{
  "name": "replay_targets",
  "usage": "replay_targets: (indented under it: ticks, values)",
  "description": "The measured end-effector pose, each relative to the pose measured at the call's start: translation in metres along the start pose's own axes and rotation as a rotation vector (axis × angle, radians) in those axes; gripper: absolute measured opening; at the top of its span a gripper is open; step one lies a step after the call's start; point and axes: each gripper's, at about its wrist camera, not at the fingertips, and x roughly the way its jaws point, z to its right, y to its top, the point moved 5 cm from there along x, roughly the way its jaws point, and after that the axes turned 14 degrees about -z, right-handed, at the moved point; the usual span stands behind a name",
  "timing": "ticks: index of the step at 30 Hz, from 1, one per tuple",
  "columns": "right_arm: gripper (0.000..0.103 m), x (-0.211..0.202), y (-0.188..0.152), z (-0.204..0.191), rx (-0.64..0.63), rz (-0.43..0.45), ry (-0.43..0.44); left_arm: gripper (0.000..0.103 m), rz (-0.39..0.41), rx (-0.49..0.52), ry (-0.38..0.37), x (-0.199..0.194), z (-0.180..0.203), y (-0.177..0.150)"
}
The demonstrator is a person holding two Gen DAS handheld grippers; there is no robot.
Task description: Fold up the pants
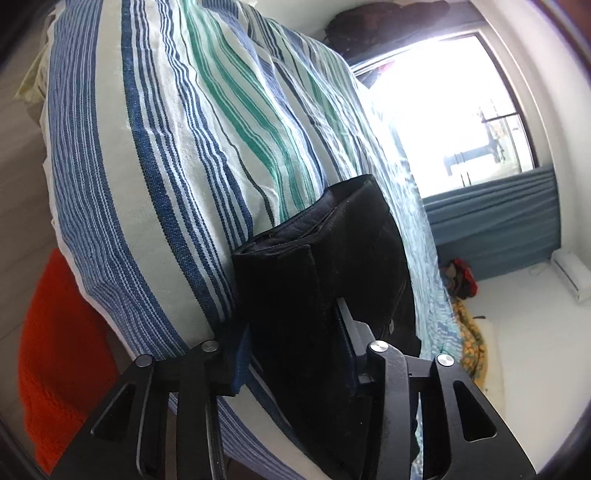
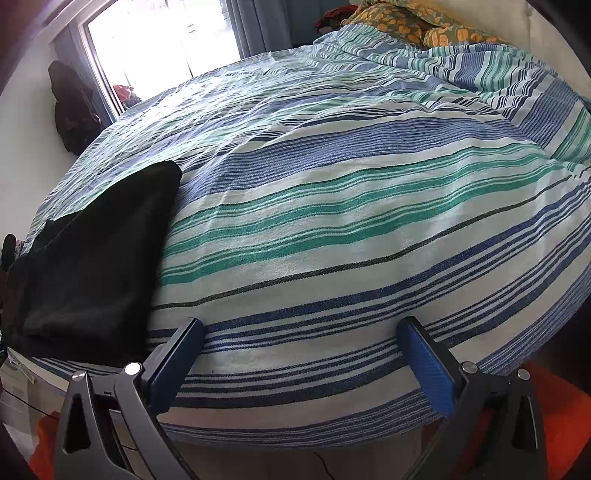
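The black pants (image 1: 325,266) are folded into a thick bundle on the striped bed cover (image 1: 166,129). In the left wrist view my left gripper (image 1: 295,350) has its fingers on either side of the bundle's near end and is shut on it. In the right wrist view the same pants (image 2: 99,258) lie at the left edge of the bed. My right gripper (image 2: 303,354) is open and empty, its blue pads (image 2: 428,362) spread wide just above the bed's near edge, to the right of the pants and apart from them.
The bed cover (image 2: 332,221) has blue, green and white stripes. An orange cloth (image 1: 62,350) lies on the floor beside the bed. A floral pillow (image 2: 406,22) sits at the head. A bright window (image 1: 443,110) and dark hanging clothes (image 2: 70,107) are on the wall.
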Motion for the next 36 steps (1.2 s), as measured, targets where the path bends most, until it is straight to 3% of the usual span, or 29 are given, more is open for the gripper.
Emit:
replay_targets:
  ticks: [2,5,11,16,22,26,30,32,34,36]
  values:
    - [0.103,0.000,0.000,0.000,0.000,0.002,-0.001,0.026,-0.007,0.005,0.009,-0.007,0.002,0.001]
    - [0.103,-0.001,-0.001,0.000,0.003,0.002,0.008,0.021,0.002,0.070,0.094,-0.020,0.027,-0.002]
    - [0.103,0.000,0.000,0.001,0.010,-0.004,0.017,0.020,0.039,0.349,0.218,-0.052,0.128,-0.024]
    - [0.103,0.000,0.002,0.003,0.030,-0.007,0.029,0.021,0.041,0.720,0.344,-0.051,0.227,-0.088]
    - [0.103,0.000,0.003,0.004,0.032,-0.006,0.032,0.021,-0.070,1.059,0.400,0.020,0.316,-0.199]
    - [0.103,0.000,0.003,0.004,0.029,-0.003,0.034,0.020,-0.208,1.210,0.422,0.087,0.330,-0.273]
    - [0.103,0.001,0.003,0.003,0.024,-0.002,0.031,0.023,-0.357,1.312,0.486,0.155,0.306,-0.340]
    - [0.103,0.001,0.003,0.004,0.022,-0.003,0.030,0.038,-0.410,1.373,0.555,0.184,0.284,-0.366]
    - [0.103,0.001,0.001,0.004,0.015,-0.005,0.033,0.049,-0.367,1.456,0.622,0.190,0.274,-0.384]
    - [0.103,0.000,0.000,0.004,0.010,-0.009,0.042,0.059,-0.360,1.503,0.601,0.174,0.276,-0.393]
